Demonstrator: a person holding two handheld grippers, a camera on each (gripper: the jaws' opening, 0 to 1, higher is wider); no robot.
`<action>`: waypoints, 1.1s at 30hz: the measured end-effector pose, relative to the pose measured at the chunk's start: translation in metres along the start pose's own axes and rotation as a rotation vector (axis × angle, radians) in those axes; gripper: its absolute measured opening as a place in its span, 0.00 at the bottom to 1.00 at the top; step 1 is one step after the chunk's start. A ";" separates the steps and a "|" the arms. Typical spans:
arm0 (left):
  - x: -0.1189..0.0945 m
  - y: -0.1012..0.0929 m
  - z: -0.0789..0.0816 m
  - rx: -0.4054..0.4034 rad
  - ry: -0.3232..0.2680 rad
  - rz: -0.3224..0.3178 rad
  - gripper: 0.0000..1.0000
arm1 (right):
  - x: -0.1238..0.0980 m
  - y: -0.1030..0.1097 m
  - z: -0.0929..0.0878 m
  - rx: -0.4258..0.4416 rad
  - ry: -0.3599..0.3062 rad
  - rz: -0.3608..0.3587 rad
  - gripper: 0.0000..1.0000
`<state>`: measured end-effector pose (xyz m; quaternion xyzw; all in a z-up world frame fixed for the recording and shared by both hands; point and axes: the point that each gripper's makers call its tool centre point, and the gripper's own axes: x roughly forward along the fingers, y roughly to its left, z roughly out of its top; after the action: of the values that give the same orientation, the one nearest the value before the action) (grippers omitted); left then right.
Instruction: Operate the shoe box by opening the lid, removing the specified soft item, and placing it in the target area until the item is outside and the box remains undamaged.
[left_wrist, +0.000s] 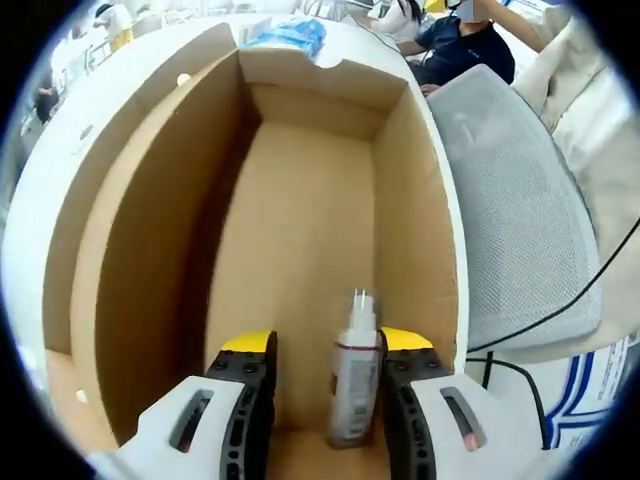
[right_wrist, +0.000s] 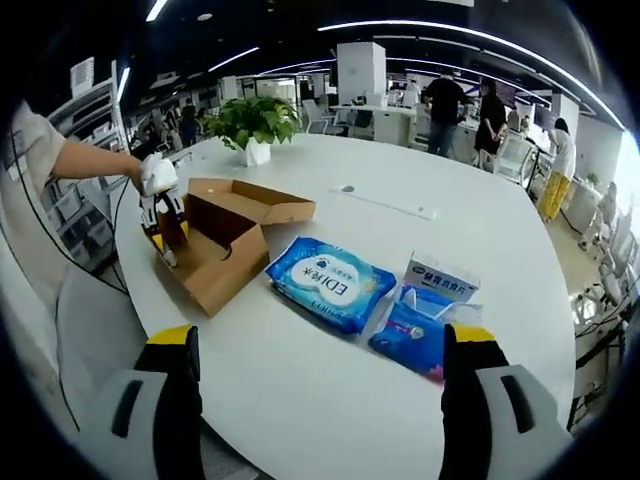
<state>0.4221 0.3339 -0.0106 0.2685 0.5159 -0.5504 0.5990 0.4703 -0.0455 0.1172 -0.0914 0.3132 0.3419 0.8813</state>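
The brown cardboard shoe box (left_wrist: 140, 230) stands open and I look straight down into it. My left gripper (left_wrist: 328, 343) reaches inside, open. A small spray bottle (left_wrist: 354, 375) with a clear cap stands between the jaws, against the right one and apart from the left one. In the right gripper view the same box (right_wrist: 228, 262) lies at the table's left with its lid (right_wrist: 250, 200) folded back, and a person's hand holds the left gripper (right_wrist: 162, 218) in it. A blue soft wipes pack (right_wrist: 330, 283) lies on the table beside the box. My right gripper (right_wrist: 320, 340) hovers open above the table.
A small white-and-blue carton (right_wrist: 440, 278) and a blue packet (right_wrist: 412, 335) lie right of the wipes. A potted plant (right_wrist: 252, 125) stands at the back of the round white table (right_wrist: 420, 180). A grey mesh chair (left_wrist: 520, 200) with a black cable stands beside the box.
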 end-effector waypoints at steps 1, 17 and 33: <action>0.001 -0.001 0.000 -0.007 -0.001 -0.004 0.39 | 0.000 0.001 -0.001 0.001 0.000 0.000 0.96; -0.002 0.006 0.003 -0.040 -0.051 0.040 0.41 | 0.002 0.009 -0.004 0.015 -0.007 0.006 0.96; 0.005 -0.003 0.015 -0.074 -0.081 0.013 0.41 | 0.002 0.011 -0.009 0.015 -0.002 0.007 0.96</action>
<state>0.4233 0.3179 -0.0094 0.2273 0.5094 -0.5373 0.6325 0.4593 -0.0396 0.1095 -0.0833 0.3152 0.3428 0.8810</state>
